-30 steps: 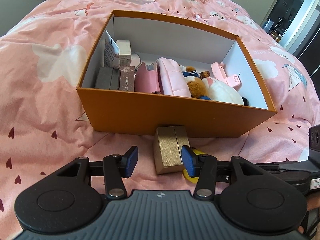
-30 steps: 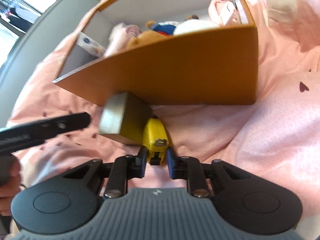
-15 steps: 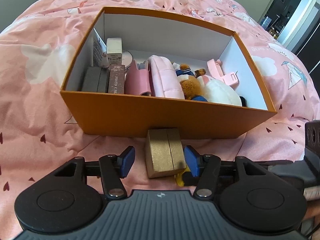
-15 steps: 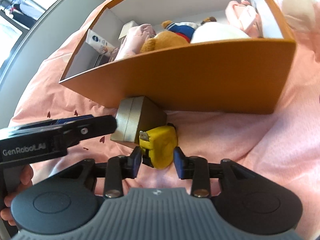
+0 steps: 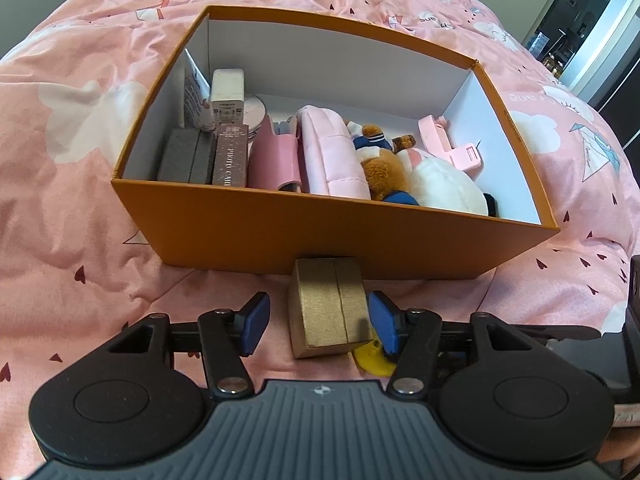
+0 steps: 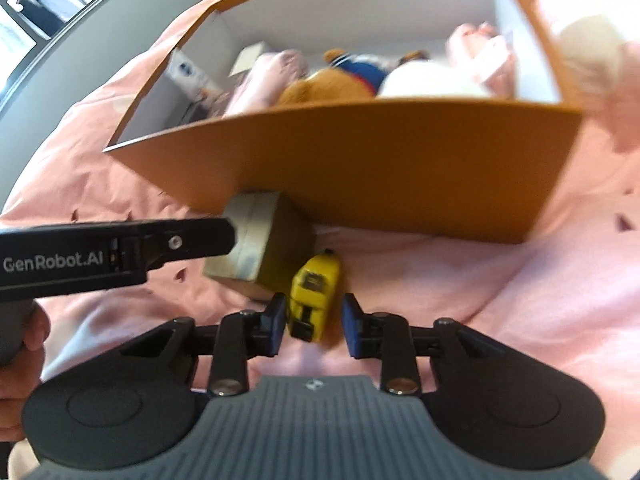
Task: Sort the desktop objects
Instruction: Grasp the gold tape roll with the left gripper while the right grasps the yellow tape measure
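Our left tool [image 5: 318, 322] stands open around the gold box [image 5: 328, 308] on the bed beside the orange box [image 5: 320, 232]; stiff and light, we'd pinch its flat sides. Our right tool [image 6: 314, 326], jaws just narrowing, brackets the hard, slippery yellow tape measure [image 6: 314, 290] without clamping it.

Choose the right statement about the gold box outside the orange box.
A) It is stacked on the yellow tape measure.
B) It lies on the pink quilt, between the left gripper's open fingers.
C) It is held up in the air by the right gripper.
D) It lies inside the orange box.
B: the gold box rests on the quilt before the orange box, and the left gripper has a gap at each side of it.
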Demonstrator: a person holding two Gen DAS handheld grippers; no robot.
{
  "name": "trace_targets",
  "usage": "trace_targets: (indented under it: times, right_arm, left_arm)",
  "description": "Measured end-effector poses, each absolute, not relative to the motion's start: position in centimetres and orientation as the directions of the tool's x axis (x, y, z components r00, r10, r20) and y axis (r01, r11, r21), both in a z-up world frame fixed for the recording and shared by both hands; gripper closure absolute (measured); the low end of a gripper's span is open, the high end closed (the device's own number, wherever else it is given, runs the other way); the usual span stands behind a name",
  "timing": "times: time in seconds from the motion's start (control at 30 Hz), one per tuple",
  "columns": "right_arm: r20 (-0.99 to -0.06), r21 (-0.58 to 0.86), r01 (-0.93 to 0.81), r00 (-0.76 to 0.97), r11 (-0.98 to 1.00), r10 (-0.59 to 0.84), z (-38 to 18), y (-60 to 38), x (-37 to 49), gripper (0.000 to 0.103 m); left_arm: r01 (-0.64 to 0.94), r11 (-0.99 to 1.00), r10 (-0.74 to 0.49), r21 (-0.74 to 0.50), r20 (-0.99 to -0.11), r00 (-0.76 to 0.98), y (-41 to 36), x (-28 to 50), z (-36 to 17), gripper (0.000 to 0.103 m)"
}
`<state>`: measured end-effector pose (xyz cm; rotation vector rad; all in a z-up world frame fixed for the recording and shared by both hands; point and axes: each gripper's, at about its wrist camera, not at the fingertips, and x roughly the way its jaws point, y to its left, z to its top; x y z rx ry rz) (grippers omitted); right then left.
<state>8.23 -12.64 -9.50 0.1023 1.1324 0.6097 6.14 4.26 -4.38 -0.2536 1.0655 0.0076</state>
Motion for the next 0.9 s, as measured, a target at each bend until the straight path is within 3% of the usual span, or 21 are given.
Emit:
trace_targets:
  times: [0.27, 0.33, 0.77, 0.87, 0.9]
  right_arm:
    - [-0.804, 0.443, -0.348, 0.253, 0.826, 0.538, -10.6, -13.3, 9.2, 0.076]
    - [-0.796, 0.463, -0.348, 0.241, 0.815, 0.555, -10.8, -13.4, 9.3, 0.078]
    - [-0.786, 0.486, -0.335, 0.236, 0.807, 0.571, -11.1, -13.6, 9.5, 0.079]
    - [-0.78, 0.5, -0.329, 0.232, 0.801, 0.582, -11.4, -13.5, 9.8, 0.079]
    - [-0.78, 0.504, -0.326, 0.226, 0.8, 0.584, -11.6, -13.4, 9.9, 0.08]
  left_arm:
    - [-0.141, 0.969, -0.117, -0.203, -0.877, 0.465, 4.0, 6.9, -5.1, 0.038]
    - [-0.144, 0.969, -0.116, -0.201, -0.884, 0.453, 3.8, 7.2, -5.3, 0.034]
    - [-0.105, 0.991, -0.04, -0.086, -0.925, 0.379, 1.5, 9.3, -7.6, 0.033]
    - [-0.111, 0.989, -0.047, -0.095, -0.927, 0.373, 1.7, 9.2, -7.9, 0.035]
    - [-0.113, 0.989, -0.047, -0.096, -0.926, 0.375, 1.7, 9.1, -7.9, 0.042]
